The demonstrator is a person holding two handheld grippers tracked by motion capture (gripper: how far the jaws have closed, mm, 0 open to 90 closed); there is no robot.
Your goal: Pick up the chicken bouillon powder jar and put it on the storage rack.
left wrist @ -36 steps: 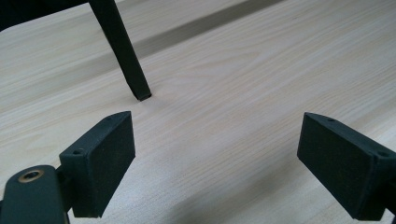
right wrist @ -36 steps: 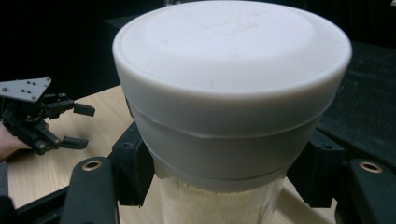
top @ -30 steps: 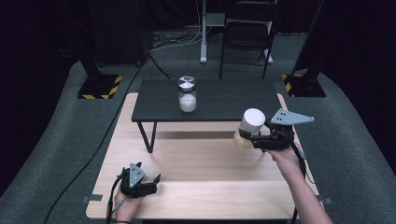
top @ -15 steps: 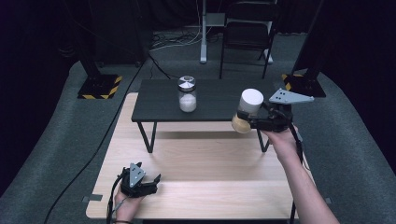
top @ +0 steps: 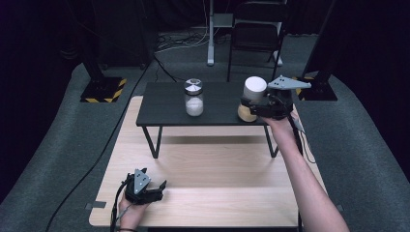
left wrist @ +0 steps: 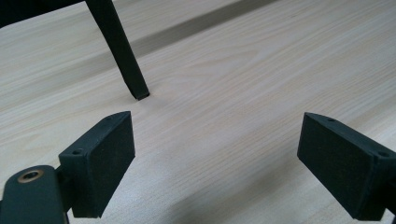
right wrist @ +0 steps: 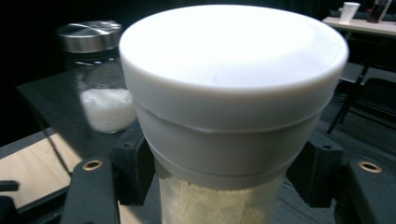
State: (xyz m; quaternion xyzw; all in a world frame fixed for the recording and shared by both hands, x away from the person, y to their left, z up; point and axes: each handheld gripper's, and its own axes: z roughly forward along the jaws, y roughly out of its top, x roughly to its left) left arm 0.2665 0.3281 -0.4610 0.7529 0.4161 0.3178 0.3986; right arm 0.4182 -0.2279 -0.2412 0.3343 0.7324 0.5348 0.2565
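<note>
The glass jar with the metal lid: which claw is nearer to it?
Right. The right claw holds a white-lidded container beside the glass jar over the black table; the left claw rests far off.

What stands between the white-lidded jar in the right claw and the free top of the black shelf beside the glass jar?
Nothing visible does. The right claw holds the white-lidded jar at the right end of the black shelf. The glass jar stands apart to its left, with bare shelf top between them.
</note>
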